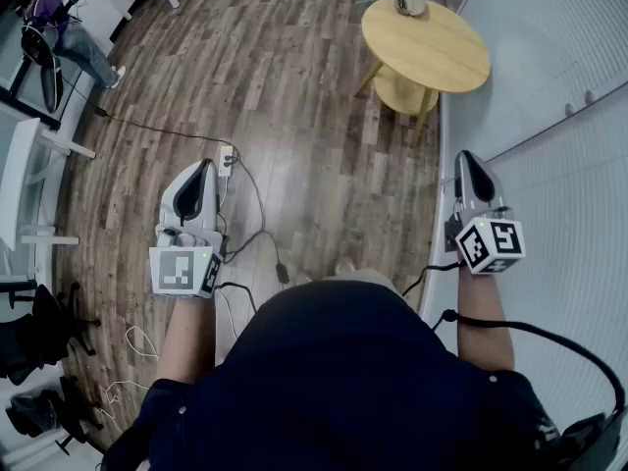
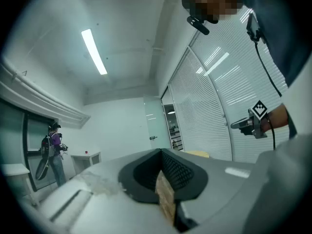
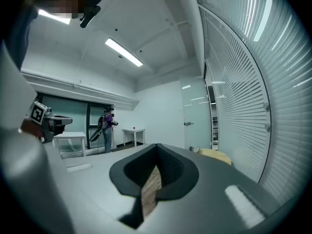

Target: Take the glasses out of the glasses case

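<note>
Held apart over wood floor (image 1: 294,86): left gripper (image 1: 205,168) and right gripper (image 1: 469,161), fingers of both closed, empty. Slatted wall (image 1: 574,175) just beside the right one. Well ahead on the round bench (image 1: 442,52), near its far edge, the glasses case (image 1: 410,4); open floor between.

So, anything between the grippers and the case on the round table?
Nothing visible. Only open floor lies between the left gripper, the right gripper and the round table; the case sits at its far edge.
</note>
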`<state>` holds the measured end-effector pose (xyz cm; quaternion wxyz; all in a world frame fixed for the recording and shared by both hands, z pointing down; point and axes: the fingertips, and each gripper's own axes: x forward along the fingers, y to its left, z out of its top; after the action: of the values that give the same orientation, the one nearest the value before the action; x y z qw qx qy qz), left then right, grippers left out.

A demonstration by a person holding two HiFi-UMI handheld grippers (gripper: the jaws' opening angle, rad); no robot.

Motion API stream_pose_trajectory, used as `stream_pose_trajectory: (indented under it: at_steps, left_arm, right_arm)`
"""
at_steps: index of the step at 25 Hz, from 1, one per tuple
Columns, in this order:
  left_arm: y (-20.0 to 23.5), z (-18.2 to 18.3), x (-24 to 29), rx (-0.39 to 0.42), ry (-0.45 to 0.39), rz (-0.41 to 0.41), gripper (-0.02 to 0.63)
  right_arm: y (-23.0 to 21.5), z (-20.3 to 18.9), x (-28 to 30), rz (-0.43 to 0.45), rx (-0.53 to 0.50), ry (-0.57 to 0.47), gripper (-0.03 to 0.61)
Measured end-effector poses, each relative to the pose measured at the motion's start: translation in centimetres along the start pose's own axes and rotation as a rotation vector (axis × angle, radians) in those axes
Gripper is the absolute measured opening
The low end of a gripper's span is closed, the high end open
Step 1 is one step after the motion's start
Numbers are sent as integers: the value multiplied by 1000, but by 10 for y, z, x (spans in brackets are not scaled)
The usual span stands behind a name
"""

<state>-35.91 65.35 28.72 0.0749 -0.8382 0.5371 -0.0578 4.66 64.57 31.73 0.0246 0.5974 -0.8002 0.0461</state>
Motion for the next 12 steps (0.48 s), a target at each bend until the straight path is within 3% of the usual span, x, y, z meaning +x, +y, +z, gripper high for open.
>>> stream_pose_trajectory:
  at_steps: [12]
  left_arm:
    - [-23, 1, 19, 10, 17, -11, 5]
  right_arm:
    - [-17, -10, 4, 35, -1, 15, 8]
